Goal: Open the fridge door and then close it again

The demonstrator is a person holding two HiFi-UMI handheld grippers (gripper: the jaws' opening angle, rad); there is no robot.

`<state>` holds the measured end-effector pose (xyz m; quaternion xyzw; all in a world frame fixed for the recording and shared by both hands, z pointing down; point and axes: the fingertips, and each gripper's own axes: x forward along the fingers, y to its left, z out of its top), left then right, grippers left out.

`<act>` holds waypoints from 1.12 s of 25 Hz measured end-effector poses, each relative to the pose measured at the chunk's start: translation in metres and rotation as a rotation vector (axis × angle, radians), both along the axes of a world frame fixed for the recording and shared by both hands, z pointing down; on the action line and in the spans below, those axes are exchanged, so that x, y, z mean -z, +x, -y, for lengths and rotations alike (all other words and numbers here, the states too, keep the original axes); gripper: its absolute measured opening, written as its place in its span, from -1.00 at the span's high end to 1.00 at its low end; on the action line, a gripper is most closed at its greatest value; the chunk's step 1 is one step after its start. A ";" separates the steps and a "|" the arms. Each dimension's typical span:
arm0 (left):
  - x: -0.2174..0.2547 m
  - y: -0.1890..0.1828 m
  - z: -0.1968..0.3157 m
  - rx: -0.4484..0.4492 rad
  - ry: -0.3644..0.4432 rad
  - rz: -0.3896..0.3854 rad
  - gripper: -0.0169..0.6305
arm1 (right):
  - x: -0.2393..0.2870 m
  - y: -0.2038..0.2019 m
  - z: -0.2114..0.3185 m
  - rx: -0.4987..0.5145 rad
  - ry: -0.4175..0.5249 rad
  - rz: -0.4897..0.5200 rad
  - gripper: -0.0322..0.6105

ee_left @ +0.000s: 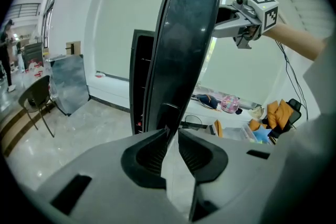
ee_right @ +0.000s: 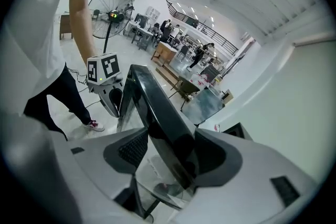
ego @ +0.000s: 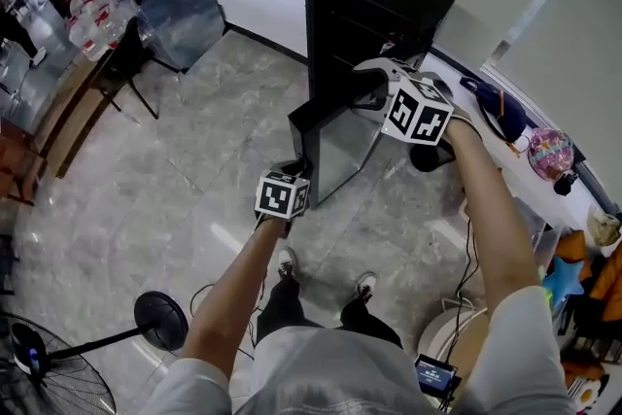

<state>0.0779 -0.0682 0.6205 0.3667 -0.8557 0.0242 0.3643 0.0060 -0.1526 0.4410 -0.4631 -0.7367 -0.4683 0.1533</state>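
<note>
A tall black fridge (ego: 379,5) stands against the wall with its door (ego: 340,146) swung out toward me. My right gripper (ego: 374,83) straddles the door's top edge; in the right gripper view (ee_right: 170,149) the jaws stand wide, the dark door (ee_right: 157,113) runs between them, and a gap shows beside the left pad. My left gripper (ego: 287,172) sits lower, at the door's free edge. In the left gripper view (ee_left: 172,136) its jaws are nearly together with only floor showing in the slit, and the door edge (ee_left: 184,34) rises from just beyond the tips.
A standing fan (ego: 39,355) is at the lower left, with a chair (ego: 126,63) and a grey panel (ego: 180,0) at the back left. Bags and toys (ego: 549,151) line the ledge on the right. Cables (ego: 466,277) trail on the floor near my shoes (ego: 287,262).
</note>
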 end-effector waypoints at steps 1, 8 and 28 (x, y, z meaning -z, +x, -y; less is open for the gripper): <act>0.000 0.008 0.005 0.001 0.002 -0.003 0.76 | 0.001 0.005 0.004 0.002 -0.006 0.008 0.08; 0.000 0.064 0.038 -0.006 0.035 -0.014 0.77 | 0.007 0.050 0.035 -0.099 -0.195 0.002 0.08; 0.000 0.156 0.154 0.220 0.096 -0.056 0.81 | -0.056 0.238 0.207 -0.733 -0.827 -0.057 0.12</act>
